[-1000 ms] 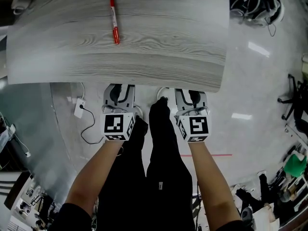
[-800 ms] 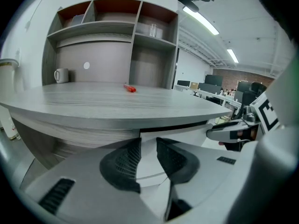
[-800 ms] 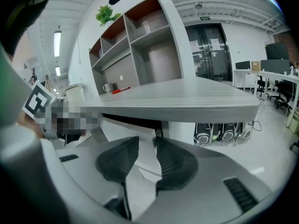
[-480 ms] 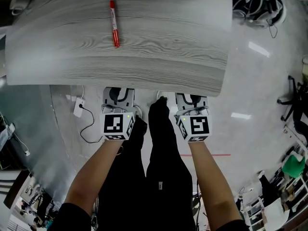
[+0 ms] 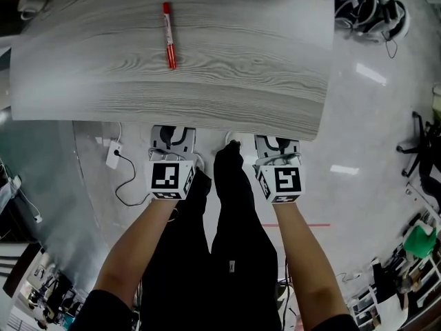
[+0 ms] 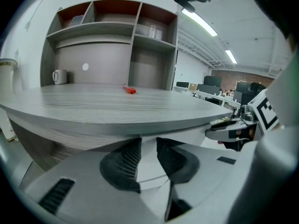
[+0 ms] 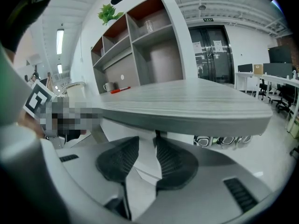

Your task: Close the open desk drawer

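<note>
The grey wood-grain desk [image 5: 207, 74] fills the top of the head view, with a red marker [image 5: 169, 36] lying on it. No open drawer shows in any view. My left gripper [image 5: 172, 138] and right gripper [image 5: 277, 143] are held side by side just in front of the desk's near edge, below its top. In the left gripper view the left gripper [image 6: 148, 160] is open, with nothing between its black pads. The right gripper [image 7: 147, 160] stands open and empty too. A white surface shows under the desk edge [image 6: 140, 125] beyond the jaws; what it is I cannot tell.
A shelf unit [image 6: 135, 36] and a white mug [image 6: 59, 76] stand at the desk's far side. On the floor lie a white power adapter with its cable [image 5: 114, 154] at left and cables [image 5: 365, 5] at upper right. The person's black-trousered legs [image 5: 231, 205] are between the grippers.
</note>
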A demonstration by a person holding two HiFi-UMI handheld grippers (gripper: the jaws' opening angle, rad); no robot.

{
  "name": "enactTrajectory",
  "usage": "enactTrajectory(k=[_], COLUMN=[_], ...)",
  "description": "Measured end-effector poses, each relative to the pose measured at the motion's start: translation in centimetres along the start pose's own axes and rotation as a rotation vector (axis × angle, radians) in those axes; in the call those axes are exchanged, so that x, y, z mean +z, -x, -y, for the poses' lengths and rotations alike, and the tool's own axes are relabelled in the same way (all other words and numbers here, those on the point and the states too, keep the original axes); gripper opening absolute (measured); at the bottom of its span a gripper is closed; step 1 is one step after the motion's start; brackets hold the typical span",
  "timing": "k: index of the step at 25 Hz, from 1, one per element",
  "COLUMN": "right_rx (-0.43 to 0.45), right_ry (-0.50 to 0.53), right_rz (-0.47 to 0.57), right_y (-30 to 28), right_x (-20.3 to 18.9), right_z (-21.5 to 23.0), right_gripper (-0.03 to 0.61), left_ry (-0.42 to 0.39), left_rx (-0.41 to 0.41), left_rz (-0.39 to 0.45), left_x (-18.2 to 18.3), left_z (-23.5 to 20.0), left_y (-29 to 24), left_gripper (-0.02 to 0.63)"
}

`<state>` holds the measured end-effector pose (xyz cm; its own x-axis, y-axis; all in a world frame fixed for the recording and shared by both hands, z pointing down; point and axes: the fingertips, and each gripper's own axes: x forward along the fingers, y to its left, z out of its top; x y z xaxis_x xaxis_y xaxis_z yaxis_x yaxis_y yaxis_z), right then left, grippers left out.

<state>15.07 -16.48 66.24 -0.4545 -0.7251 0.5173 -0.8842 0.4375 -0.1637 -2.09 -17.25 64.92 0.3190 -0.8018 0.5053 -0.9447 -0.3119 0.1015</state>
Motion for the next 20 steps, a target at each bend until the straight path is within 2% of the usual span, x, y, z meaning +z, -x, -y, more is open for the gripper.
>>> enactTrajectory(k=[8,20], right_rx=[-0.026,-0.009], right_ry=[-0.030,-0.018], right_rz=[0.001,0.058], right_y=[2.5,7.5], right_x=[0.0,2.0], right_z=[-1.2,-6.6], right_gripper=[0.126,0.125], left_ry=[0.010,-0.017], left_rx=[-0.012,-0.102], left_rz=[-0.005,0.043], left_x=[0.1,0.8], left_z=[0.4,3.1], left_y=[1.3,9.0], left_gripper=[0.112,0.112])
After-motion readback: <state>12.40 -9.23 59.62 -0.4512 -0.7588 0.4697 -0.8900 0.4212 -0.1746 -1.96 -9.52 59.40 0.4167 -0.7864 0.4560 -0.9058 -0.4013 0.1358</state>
